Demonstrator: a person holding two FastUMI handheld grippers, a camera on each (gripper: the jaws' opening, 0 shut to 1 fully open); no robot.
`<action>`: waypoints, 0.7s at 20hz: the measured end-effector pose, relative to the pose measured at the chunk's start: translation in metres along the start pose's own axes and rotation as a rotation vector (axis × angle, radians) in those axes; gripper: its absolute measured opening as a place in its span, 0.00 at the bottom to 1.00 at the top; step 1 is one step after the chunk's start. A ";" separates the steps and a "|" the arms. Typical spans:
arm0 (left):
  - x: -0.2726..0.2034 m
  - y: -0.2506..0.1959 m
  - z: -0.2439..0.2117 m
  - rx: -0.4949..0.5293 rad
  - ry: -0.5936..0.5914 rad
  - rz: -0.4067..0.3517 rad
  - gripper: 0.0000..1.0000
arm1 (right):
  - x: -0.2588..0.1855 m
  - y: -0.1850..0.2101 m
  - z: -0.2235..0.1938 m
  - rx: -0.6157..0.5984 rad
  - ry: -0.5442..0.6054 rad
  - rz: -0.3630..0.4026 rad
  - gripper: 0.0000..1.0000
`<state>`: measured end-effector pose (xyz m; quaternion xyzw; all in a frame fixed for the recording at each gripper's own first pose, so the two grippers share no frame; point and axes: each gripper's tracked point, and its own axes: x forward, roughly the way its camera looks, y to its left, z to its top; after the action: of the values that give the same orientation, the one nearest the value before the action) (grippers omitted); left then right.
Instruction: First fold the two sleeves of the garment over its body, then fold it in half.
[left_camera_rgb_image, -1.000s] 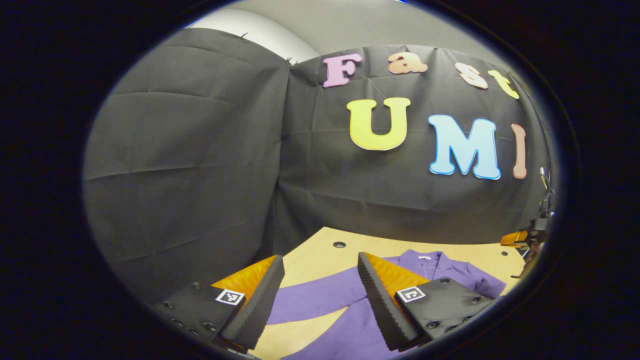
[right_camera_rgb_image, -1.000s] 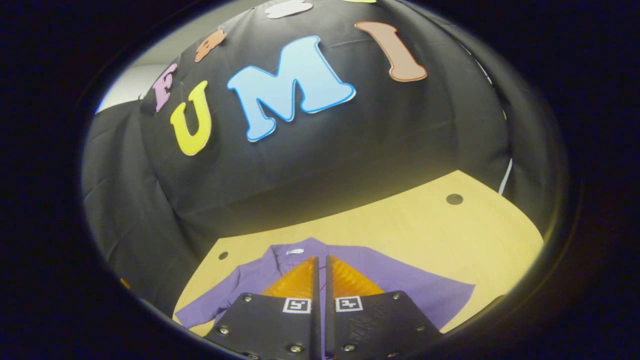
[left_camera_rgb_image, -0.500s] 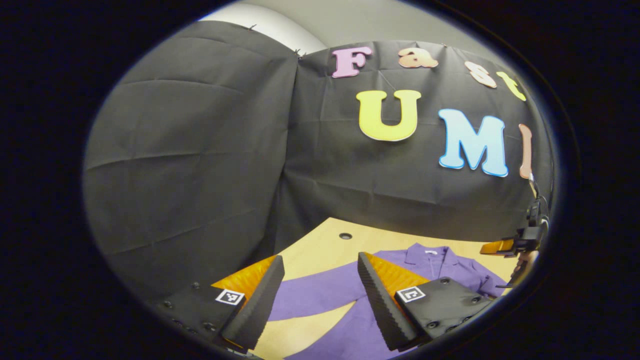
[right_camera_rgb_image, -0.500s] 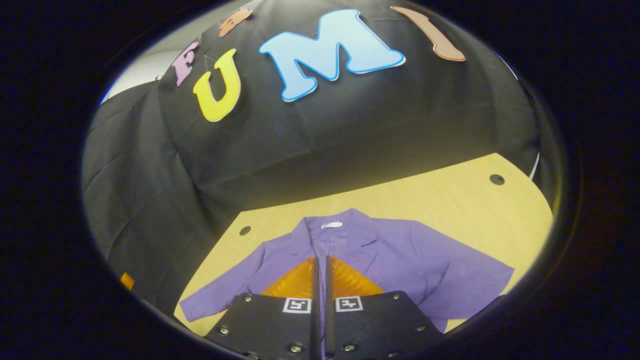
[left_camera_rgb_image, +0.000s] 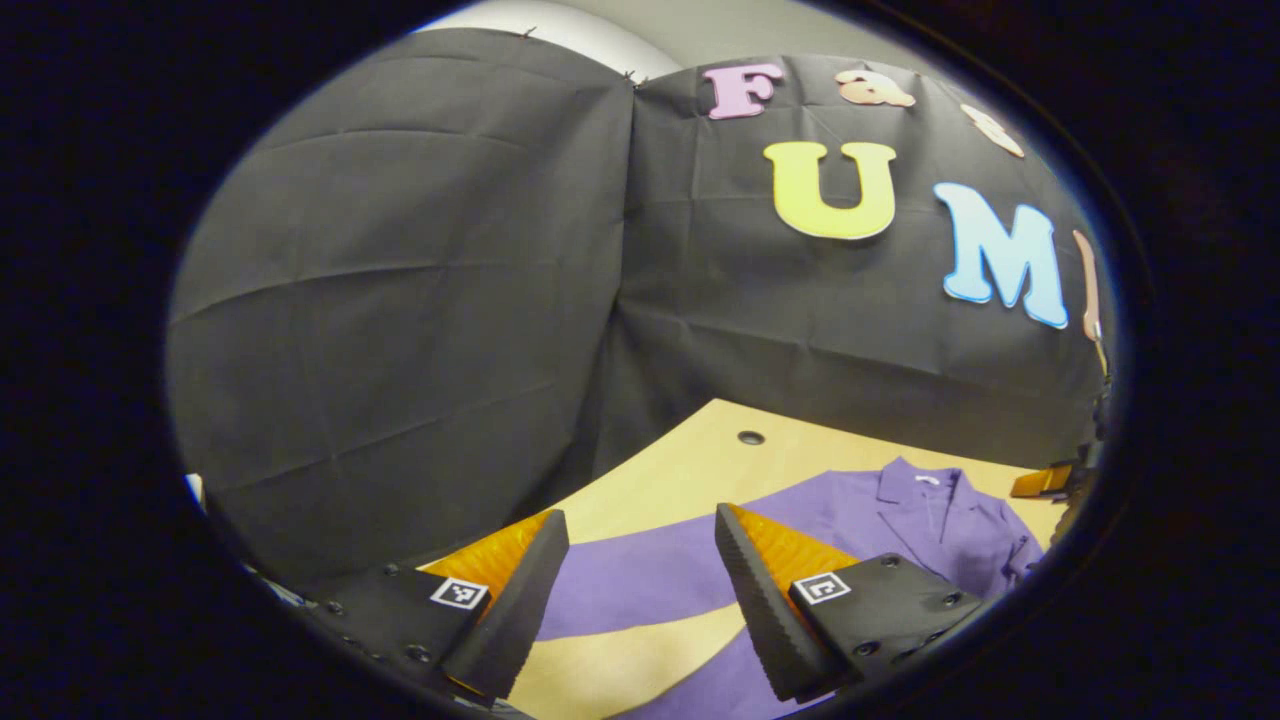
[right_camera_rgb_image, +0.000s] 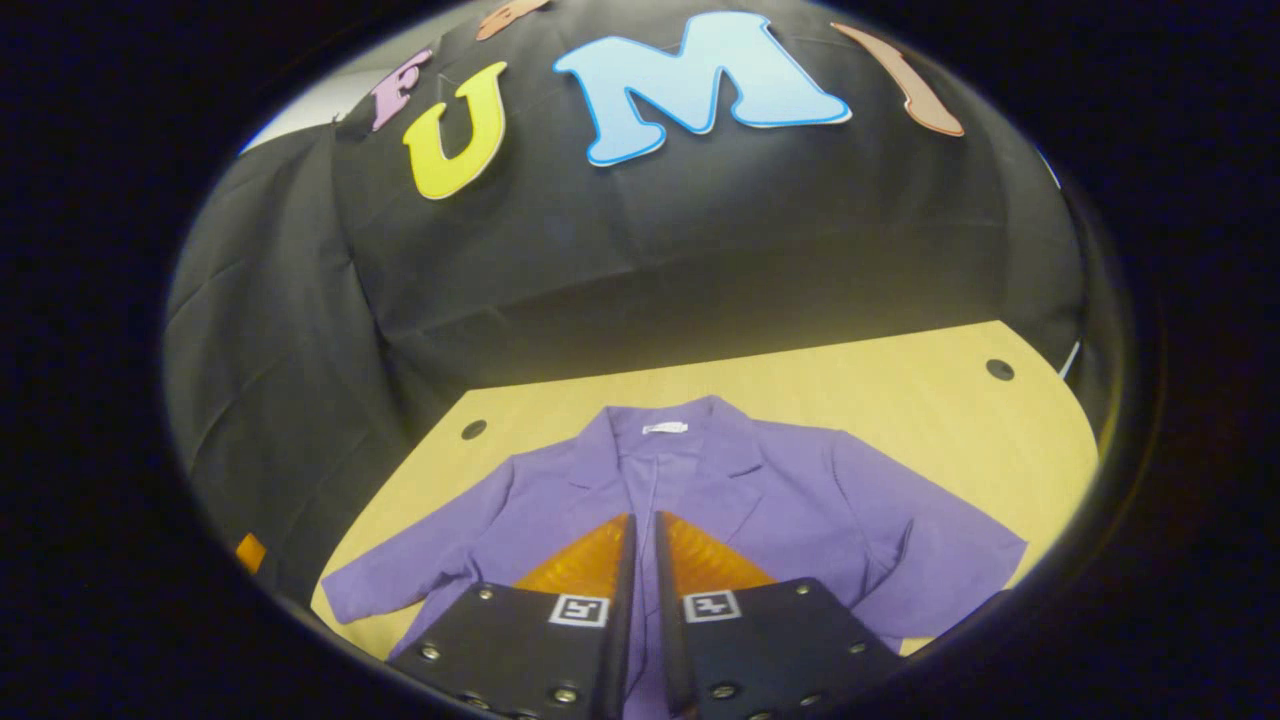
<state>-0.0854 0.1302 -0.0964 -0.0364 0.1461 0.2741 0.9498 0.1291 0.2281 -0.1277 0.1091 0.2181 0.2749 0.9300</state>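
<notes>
Purple jacket (right_camera_rgb_image: 720, 490) flat on table (right_camera_rgb_image: 900, 400) | left tongs (left_camera_rgb_image: 640, 560) wide open above sleeve (left_camera_rgb_image: 640, 575) | right tongs (right_camera_rgb_image: 640, 560) nearly closed, empty

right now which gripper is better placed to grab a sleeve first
Left, probably. The left gripper is open, with one sleeve of the purple jacket lying right between its fingers. The right gripper is shut, over the jacket's middle, away from either sleeve.

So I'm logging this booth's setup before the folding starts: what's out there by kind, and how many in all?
Purple collared jacket, spread flat, sleeves out: 1
Light wooden table: 1
Two-finger grippers: 2, the left gripper open over a sleeve, the right gripper nearly closed, holding nothing
Total: 4
</notes>
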 end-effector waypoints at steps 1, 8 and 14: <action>0.002 0.004 -0.002 -0.002 0.010 0.020 0.96 | -0.002 -0.001 0.003 -0.009 -0.006 -0.010 0.27; 0.032 0.050 -0.041 -0.071 0.132 0.183 0.96 | -0.034 0.003 0.032 -0.035 -0.105 -0.067 0.96; 0.069 0.094 -0.111 -0.087 0.268 0.298 0.96 | -0.060 0.020 0.041 -0.122 -0.134 -0.069 0.96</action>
<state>-0.1083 0.2286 -0.2218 -0.0916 0.2629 0.4102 0.8685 0.0939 0.2074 -0.0647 0.0627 0.1421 0.2477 0.9563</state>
